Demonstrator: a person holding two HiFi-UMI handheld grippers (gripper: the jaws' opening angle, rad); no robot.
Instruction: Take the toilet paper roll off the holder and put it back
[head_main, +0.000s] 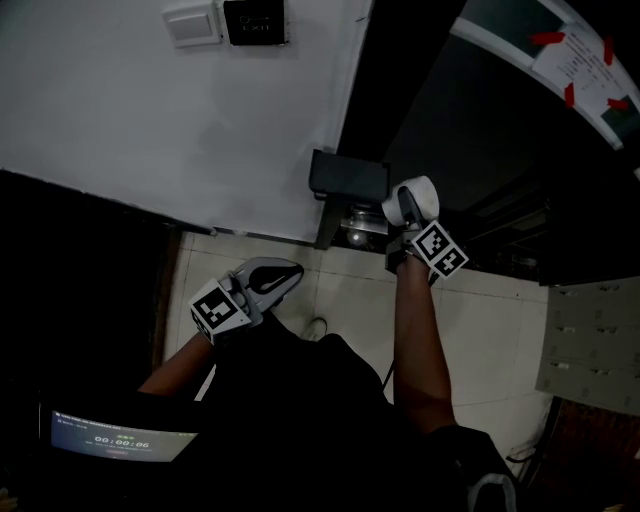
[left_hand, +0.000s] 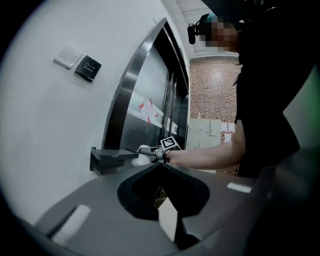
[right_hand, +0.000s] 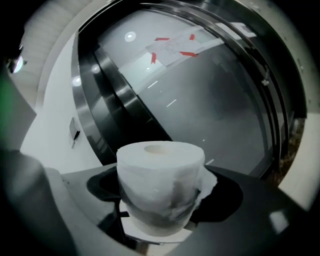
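A white toilet paper roll (right_hand: 160, 182) stands upright between the jaws of my right gripper (right_hand: 161, 210), which is shut on it. In the head view the roll (head_main: 413, 198) is held just right of the dark wall-mounted holder (head_main: 348, 176), at about its height, and does not touch it. The left gripper view shows the roll (left_hand: 143, 154) just beyond the holder (left_hand: 106, 158). My left gripper (head_main: 272, 277) hangs lower and to the left, over the floor. Its jaws meet at the tips with nothing between them.
A white switch (head_main: 192, 24) and a black exit button plate (head_main: 254, 20) sit on the white wall above the holder. A dark glass door with a taped paper notice (head_main: 580, 58) is to the right. Grey lockers (head_main: 592, 345) stand at right and a lit screen (head_main: 115, 438) at bottom left.
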